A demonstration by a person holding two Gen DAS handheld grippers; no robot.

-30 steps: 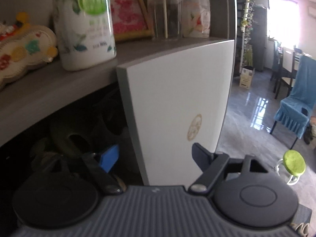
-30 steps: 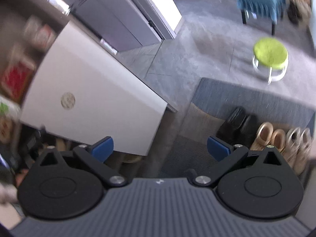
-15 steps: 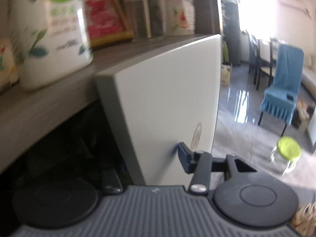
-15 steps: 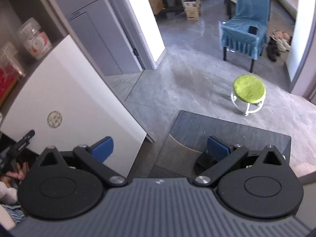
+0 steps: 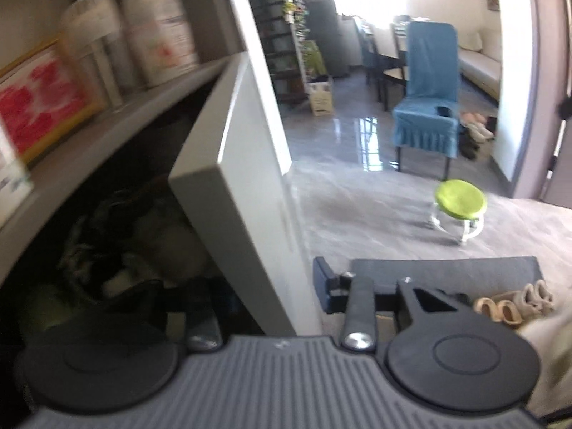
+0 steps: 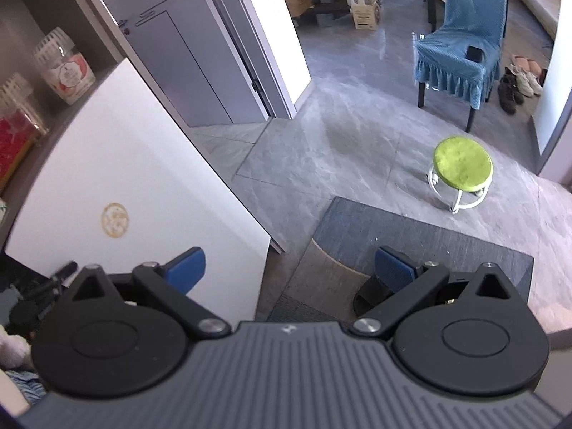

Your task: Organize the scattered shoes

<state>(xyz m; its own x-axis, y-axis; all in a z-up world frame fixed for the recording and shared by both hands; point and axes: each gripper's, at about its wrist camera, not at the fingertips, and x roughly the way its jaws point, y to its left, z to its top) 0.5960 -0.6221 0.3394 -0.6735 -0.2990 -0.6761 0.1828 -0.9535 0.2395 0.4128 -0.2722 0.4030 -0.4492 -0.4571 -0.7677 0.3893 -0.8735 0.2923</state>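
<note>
The left tool has been closing onto the cabinet door edge; the right tool is spread, a black shoe just below it.

The left hand-held gripper has just been closing its jaws astride the near edge of a white cabinet door; whether the pads press it is unclear. Dark shoes fill the cabinet, left. Tan shoes line a mat, right; a green stool stands farther off.

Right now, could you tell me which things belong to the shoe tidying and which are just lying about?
Job: tan shoes, black shoe, mat, open cabinet door.
Lying about: green stool, blue chair, jars, red picture.
</note>
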